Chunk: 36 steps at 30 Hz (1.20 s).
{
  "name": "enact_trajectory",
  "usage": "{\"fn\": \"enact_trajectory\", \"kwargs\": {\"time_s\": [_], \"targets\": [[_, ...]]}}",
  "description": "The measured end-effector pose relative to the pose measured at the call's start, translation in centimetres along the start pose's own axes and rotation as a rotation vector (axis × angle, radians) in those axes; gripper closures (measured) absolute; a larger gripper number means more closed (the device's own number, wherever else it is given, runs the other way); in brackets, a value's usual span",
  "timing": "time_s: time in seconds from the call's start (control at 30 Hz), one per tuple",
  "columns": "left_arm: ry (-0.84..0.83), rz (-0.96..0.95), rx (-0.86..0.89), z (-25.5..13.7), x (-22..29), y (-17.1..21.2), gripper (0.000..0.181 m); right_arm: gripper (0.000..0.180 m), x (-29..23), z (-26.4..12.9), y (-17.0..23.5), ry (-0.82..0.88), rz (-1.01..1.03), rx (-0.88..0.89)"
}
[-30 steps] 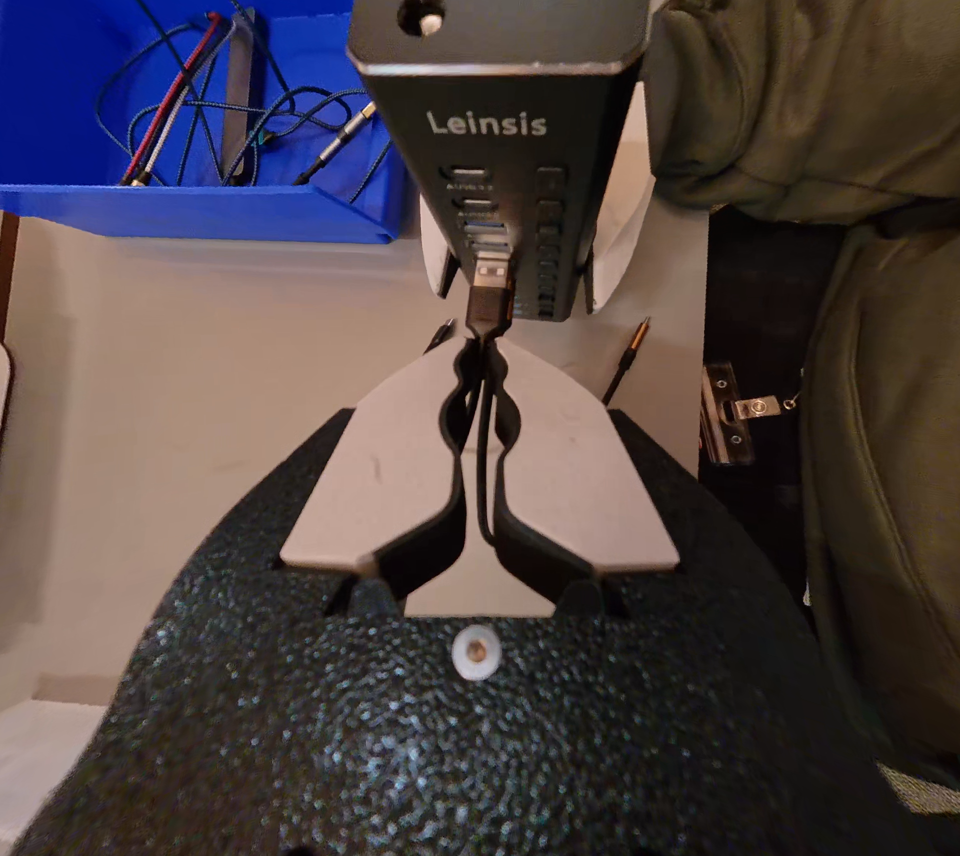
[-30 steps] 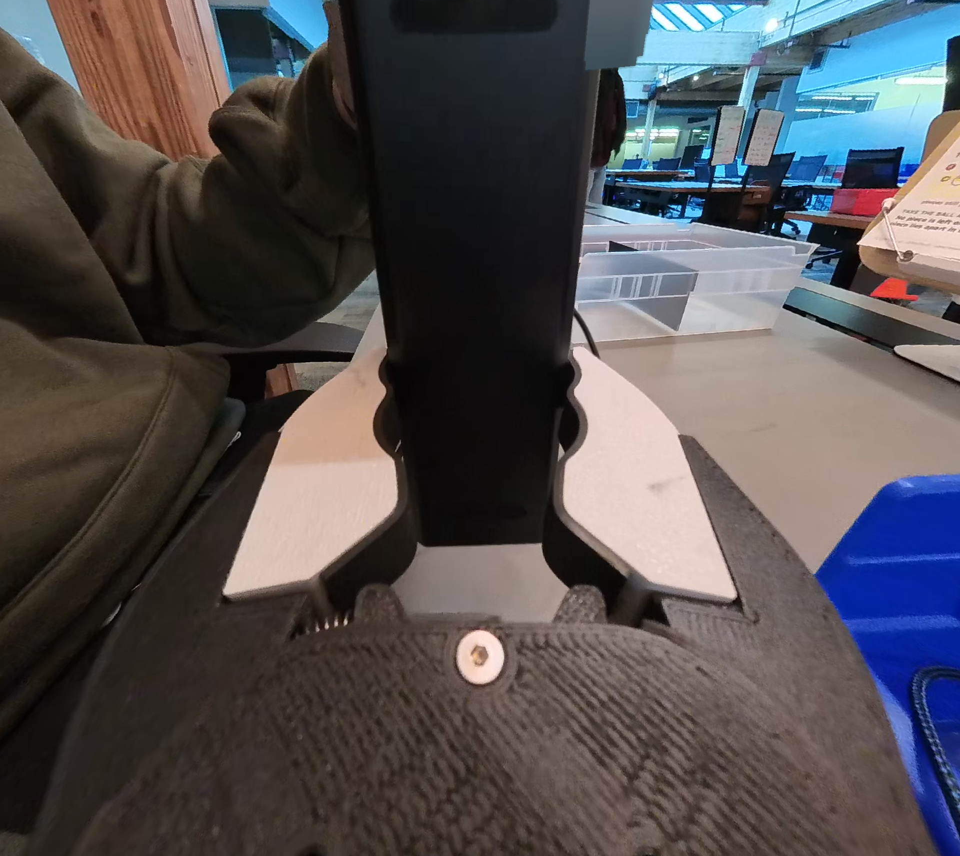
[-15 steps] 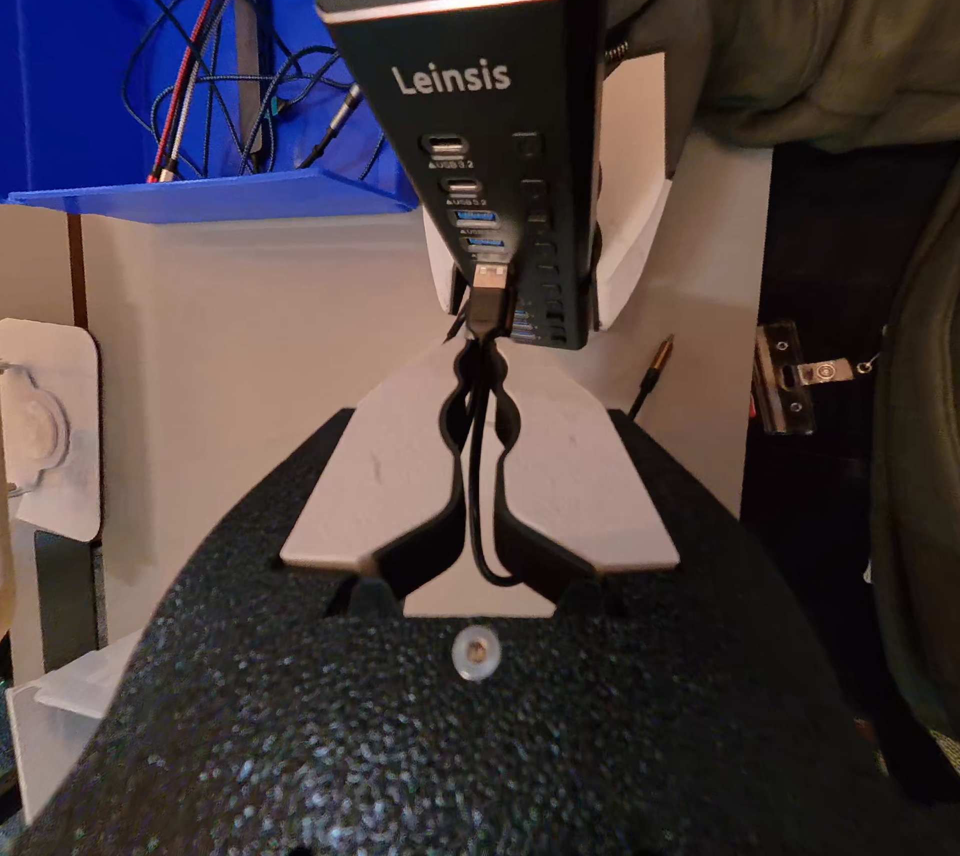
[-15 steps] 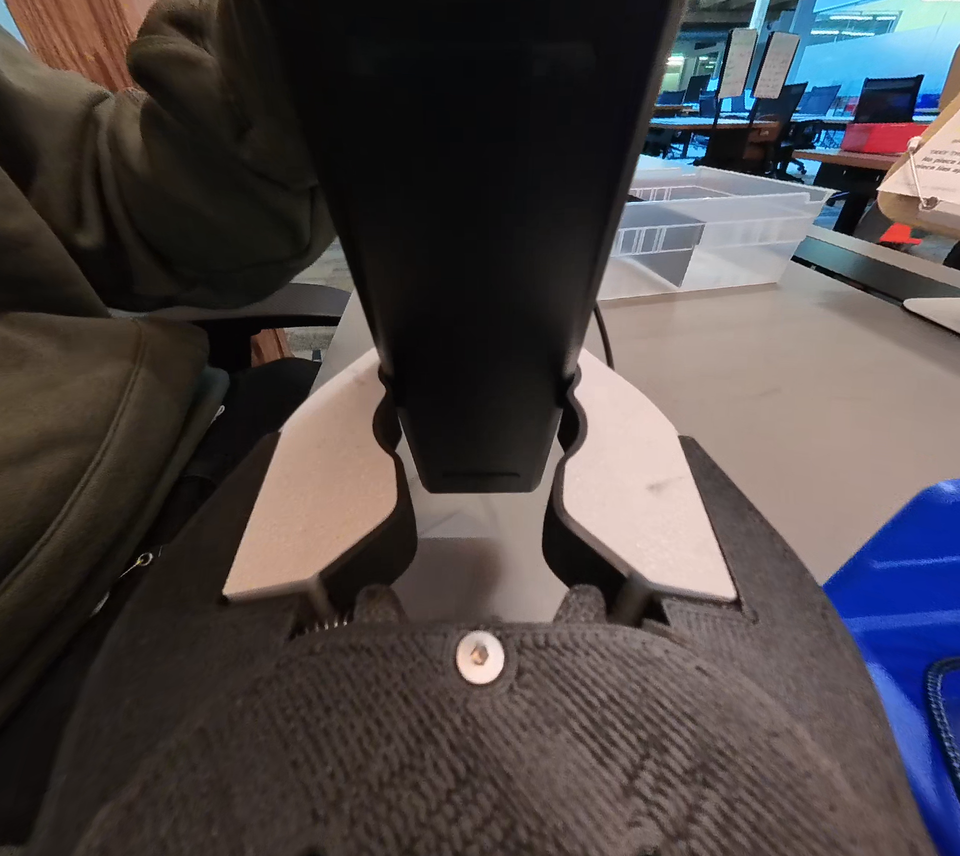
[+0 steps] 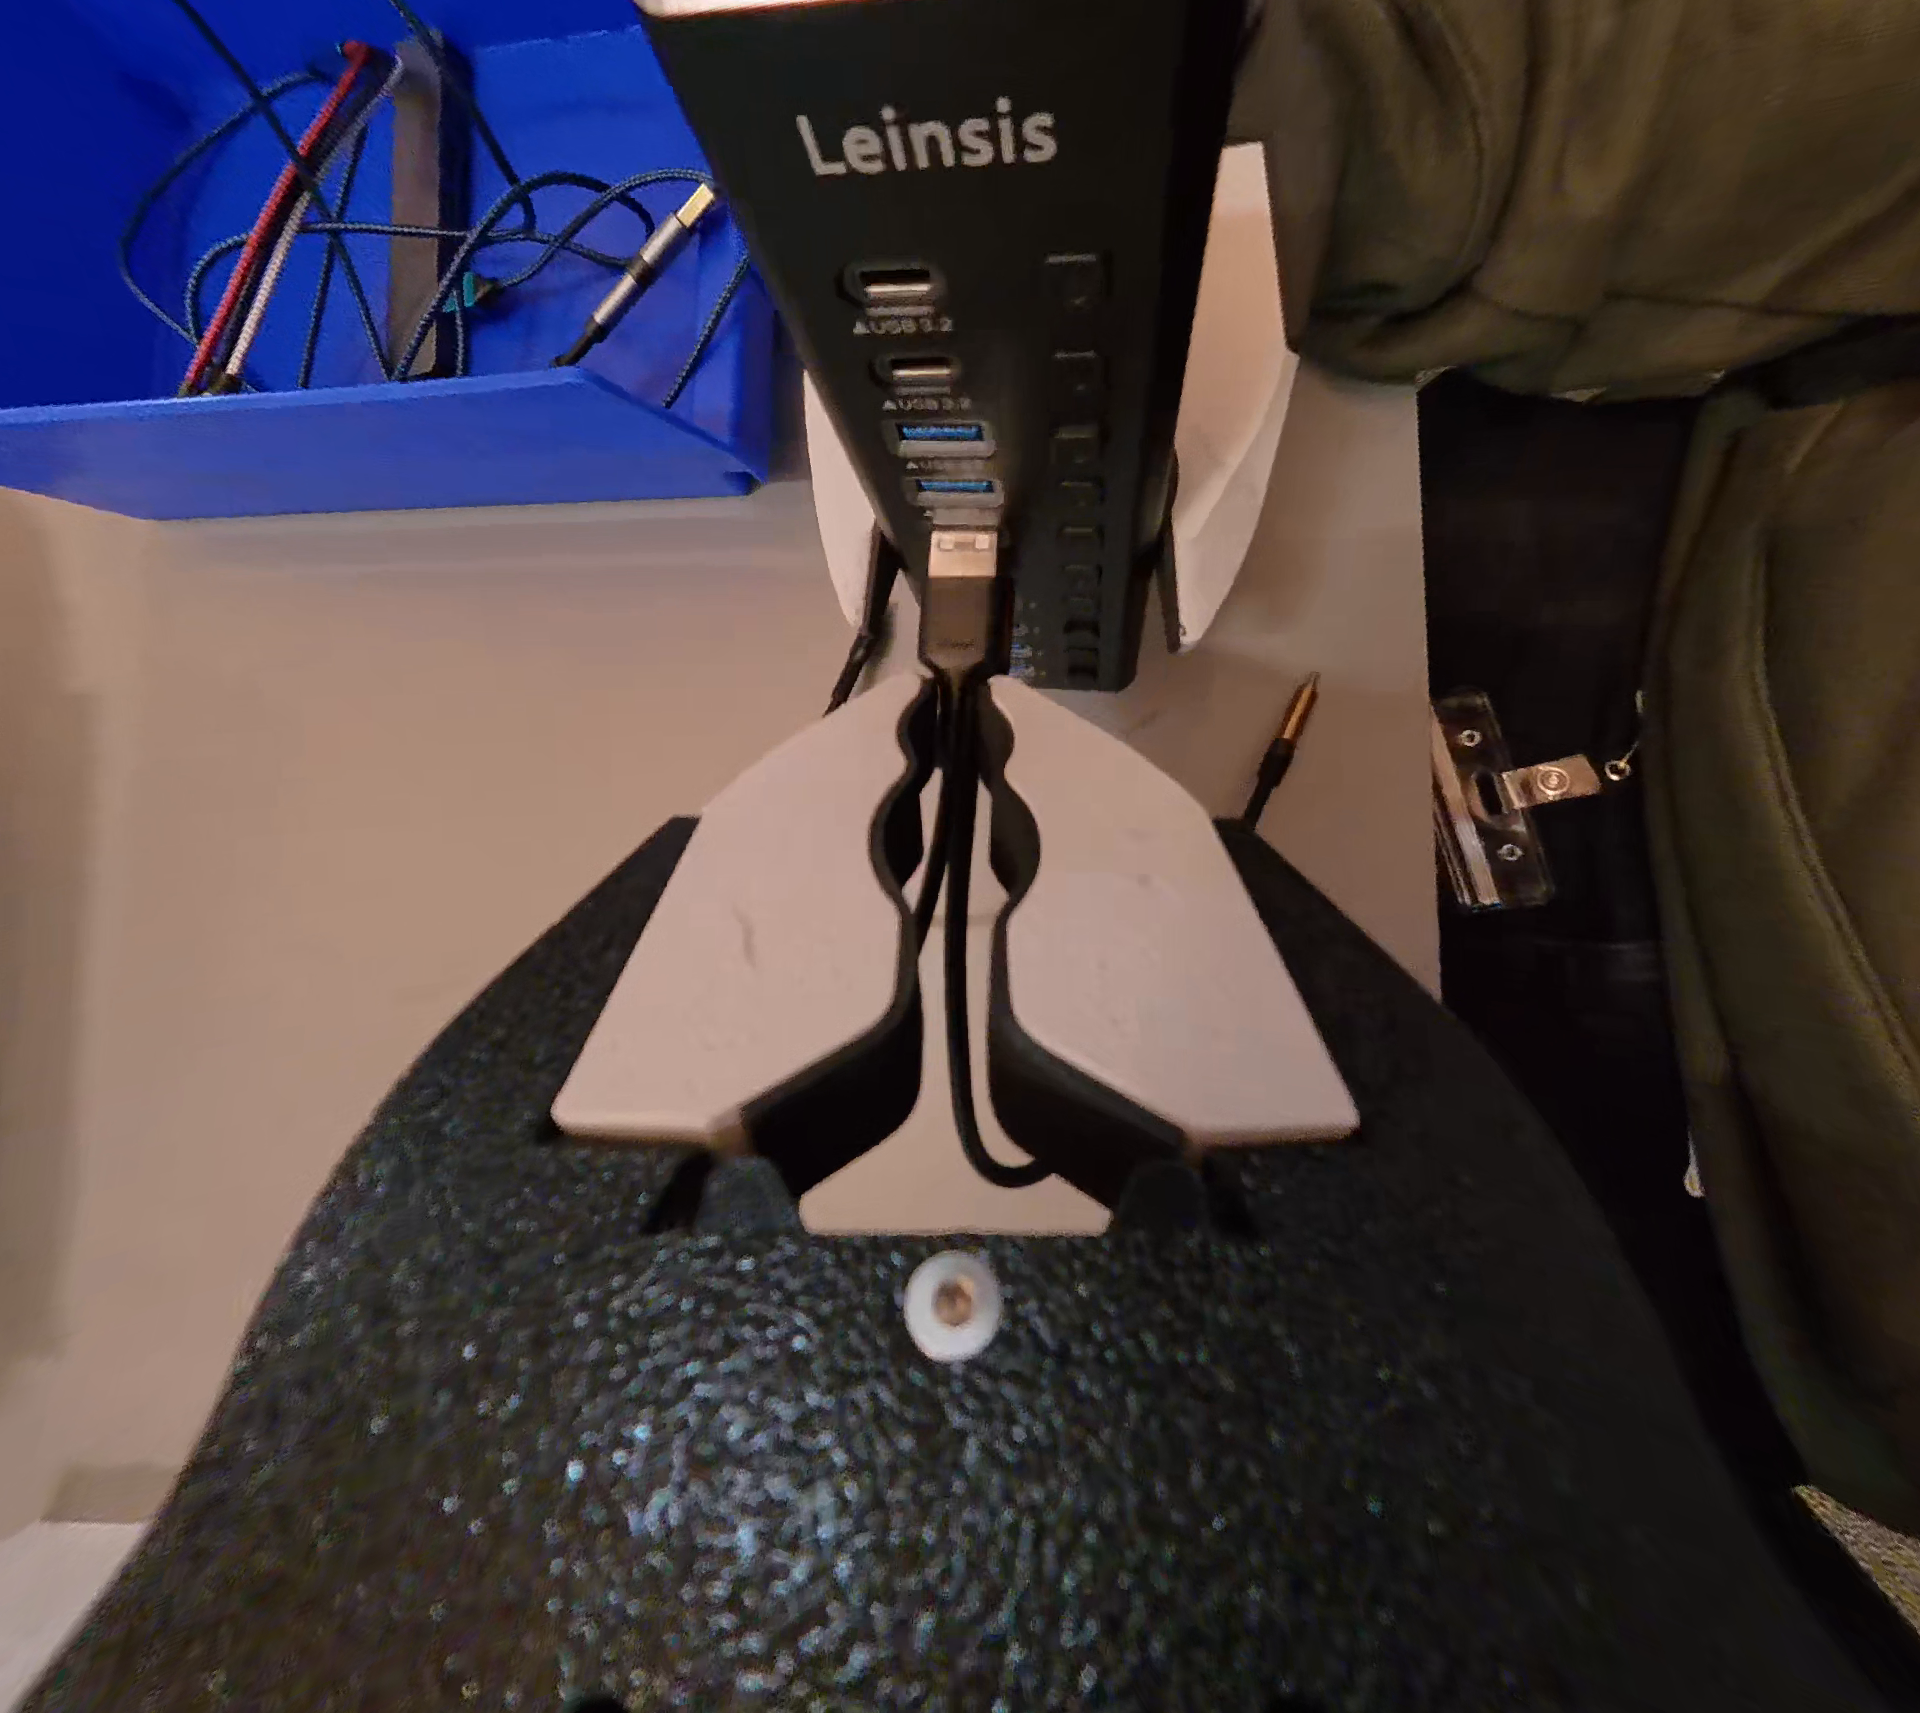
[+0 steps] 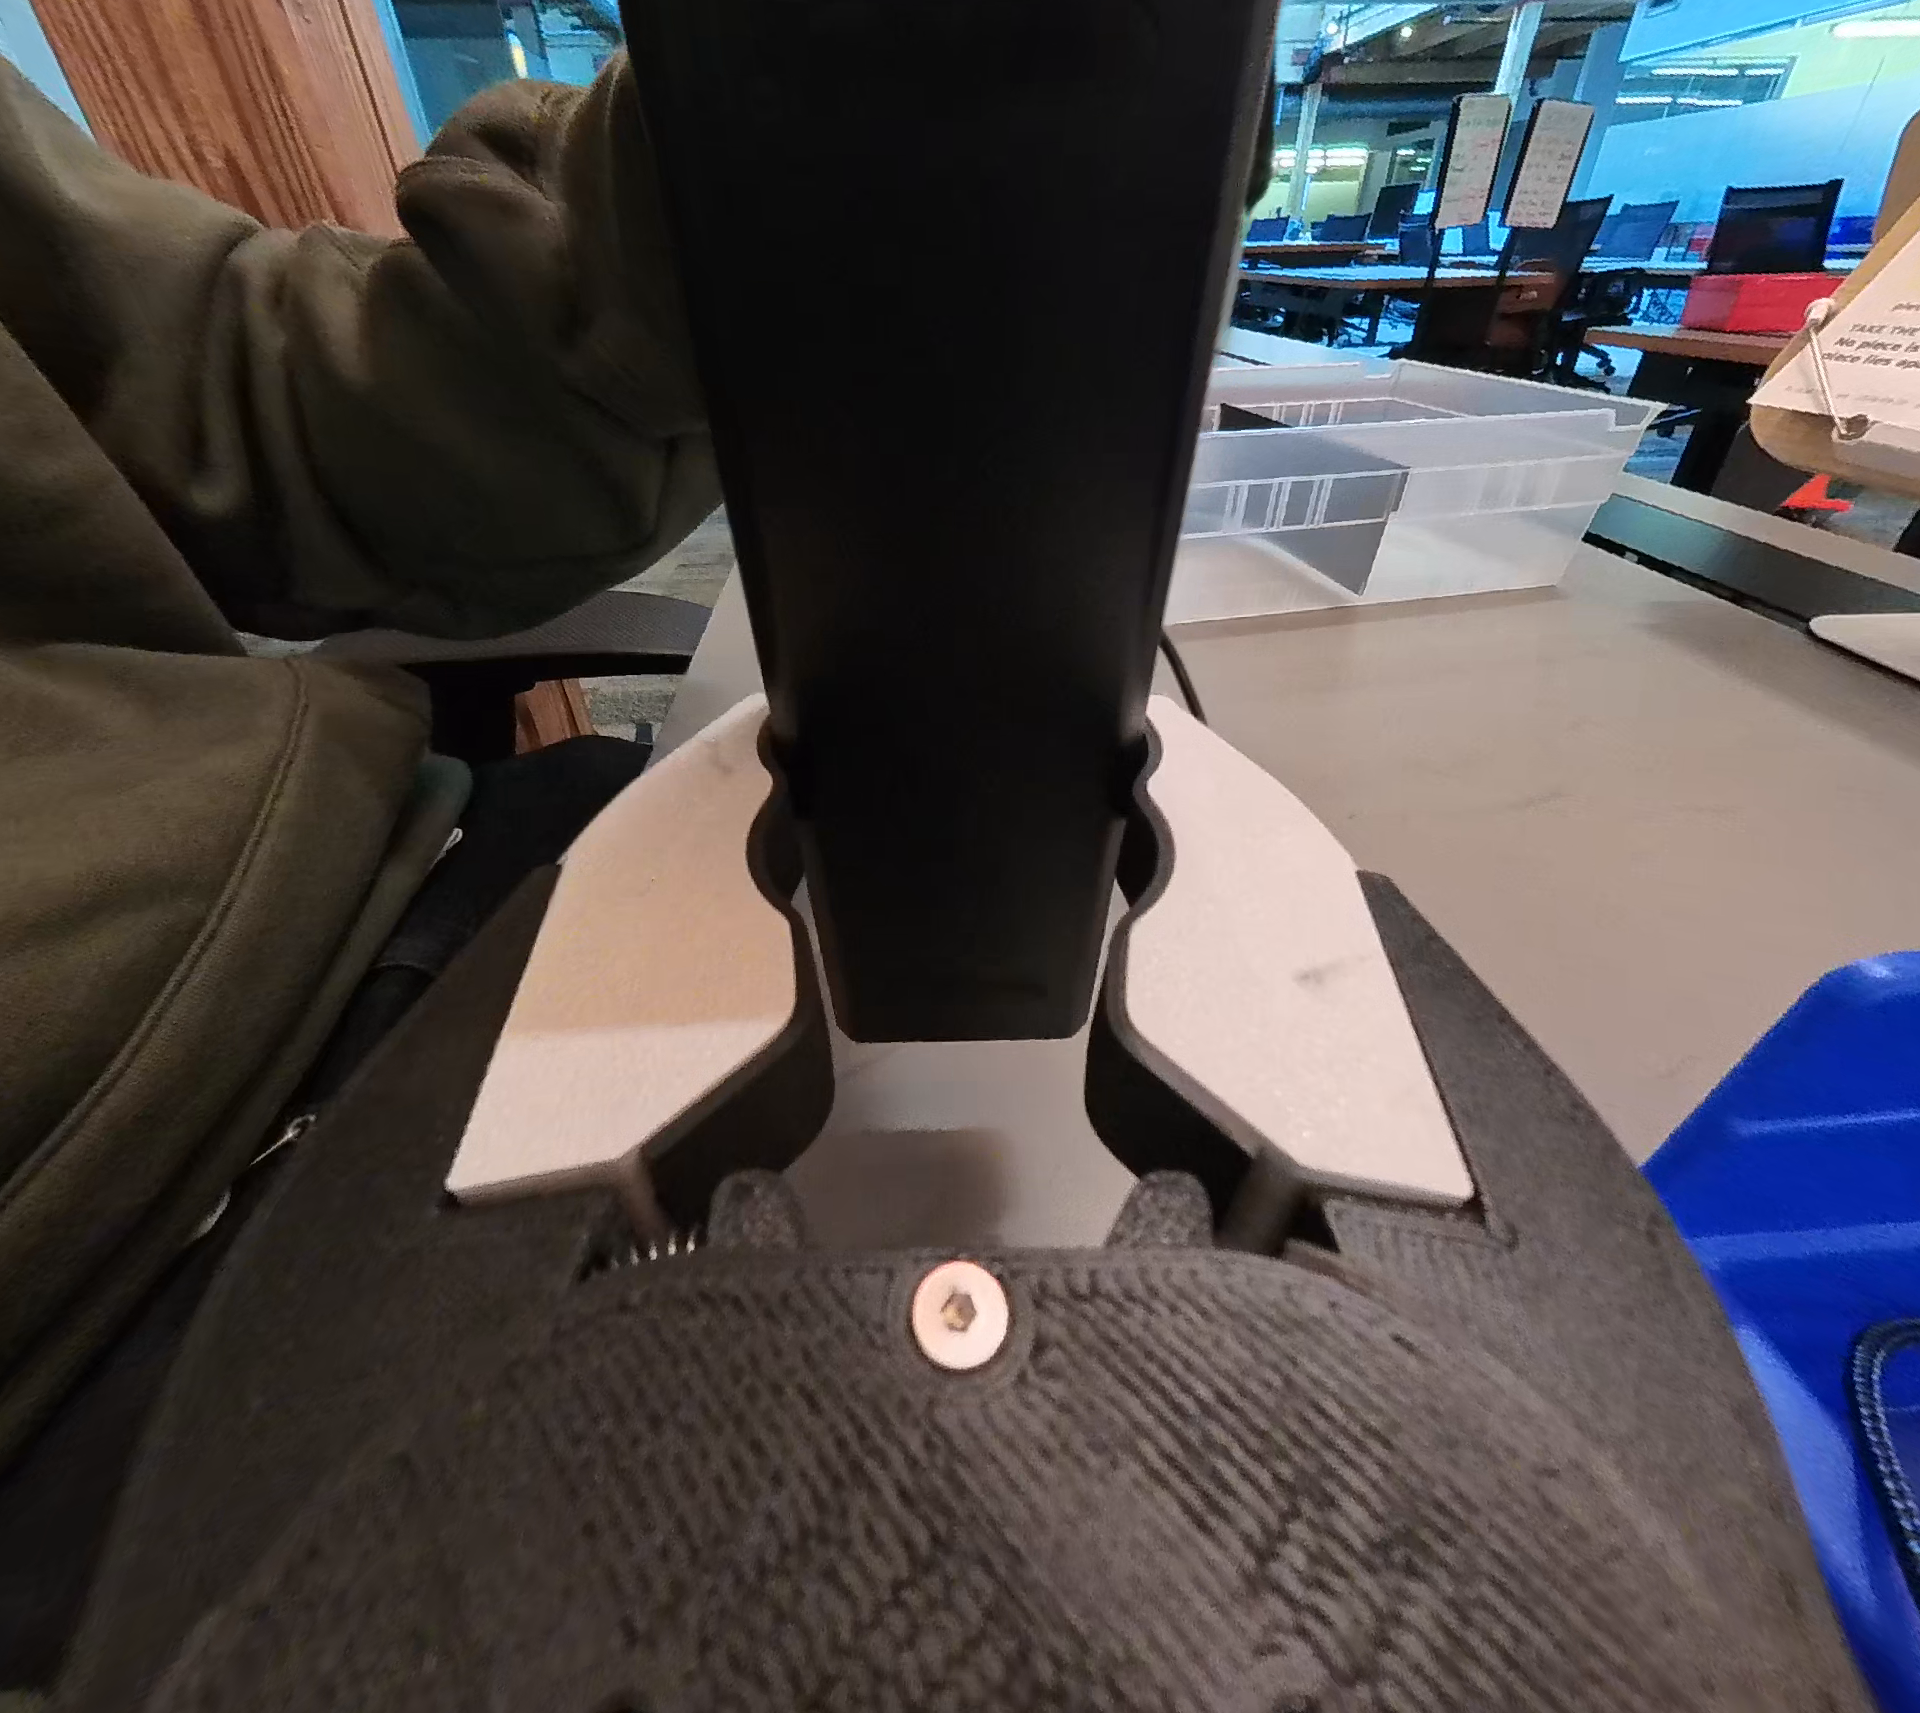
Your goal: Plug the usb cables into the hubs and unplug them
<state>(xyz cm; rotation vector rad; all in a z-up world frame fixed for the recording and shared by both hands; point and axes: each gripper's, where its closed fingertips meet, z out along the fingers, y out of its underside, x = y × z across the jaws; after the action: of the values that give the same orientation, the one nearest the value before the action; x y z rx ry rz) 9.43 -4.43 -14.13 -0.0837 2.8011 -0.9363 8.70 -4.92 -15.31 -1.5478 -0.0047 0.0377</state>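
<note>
The left gripper (image 5: 951, 687) is closed on a black USB cable (image 5: 958, 884), and its metal plug (image 5: 961, 567) sits at a port on the dark hub (image 5: 977, 229). The right gripper (image 6: 956, 754) clamps the lower end of this hub (image 6: 956, 416) and holds it upright. A blue bin (image 5: 343, 448) with more cables (image 5: 343, 250) stands behind on the left.
</note>
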Motion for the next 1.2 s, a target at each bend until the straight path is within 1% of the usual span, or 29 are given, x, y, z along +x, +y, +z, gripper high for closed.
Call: {"fn": "enact_trajectory", "kwargs": {"time_s": [0.17, 0.3, 0.47, 0.5, 0.57, 0.63, 0.73, 0.8, 0.87, 0.93, 1.0, 1.2], "targets": [[-0.002, 0.003, 0.037, 0.0, 0.0, -0.4, 0.172, 0.119, 0.0, -0.2, -0.3, -0.001, 0.002, 0.024], [-0.016, -0.014, 0.048, 0.7, 0.1, -0.1, 0.168, 0.119, 0.0, -0.3, -0.3, -0.007, 0.006, 0.027], [-0.056, -0.030, 0.066, 0.5, -0.2, -0.2, 0.157, 0.119, -0.1, -0.3, -0.3, -0.009, 0.001, 0.026], [-0.050, -0.039, 0.081, 0.3, -0.1, -0.4, 0.154, 0.119, -0.1, -0.3, -0.3, -0.010, 0.001, 0.027], [-0.048, -0.049, 0.105, -0.3, -0.2, -0.8, 0.140, 0.119, -0.1, -0.3, -0.3, -0.008, 0.003, 0.028], [-0.067, -0.078, 0.183, -1.5, -0.6, -2.4, 0.127, 0.119, -0.1, -0.3, -0.3, -0.012, 0.003, 0.023], [-0.038, -0.152, 0.387, -3.4, -0.5, -7.2, 0.111, 0.119, -0.1, -0.1, -0.1, -0.011, 0.005, 0.007], [-0.039, -0.151, 0.399, -3.4, -0.5, -9.1, 0.106, 0.119, -0.1, 0.0, 0.0, -0.007, 0.003, 0.001], [-0.062, -0.131, 0.335, -2.6, -0.8, -9.8, 0.100, 0.119, -0.1, 0.0, 0.0, -0.005, -0.001, 0.000], [-0.058, -0.113, 0.286, -1.6, -0.9, -10.1, 0.107, 0.119, -0.1, -0.1, -0.1, -0.007, 0.001, 0.004], [-0.011, -0.095, 0.273, -1.0, -0.5, -10.4, 0.121, 0.119, 0.1, -0.1, -0.1, -0.003, 0.009, 0.008], [-0.024, -0.099, 0.275, -1.8, -1.4, -10.4, 0.126, 0.119, 0.3, -0.8, -0.8, -0.016, 0.048, 0.068]]}}
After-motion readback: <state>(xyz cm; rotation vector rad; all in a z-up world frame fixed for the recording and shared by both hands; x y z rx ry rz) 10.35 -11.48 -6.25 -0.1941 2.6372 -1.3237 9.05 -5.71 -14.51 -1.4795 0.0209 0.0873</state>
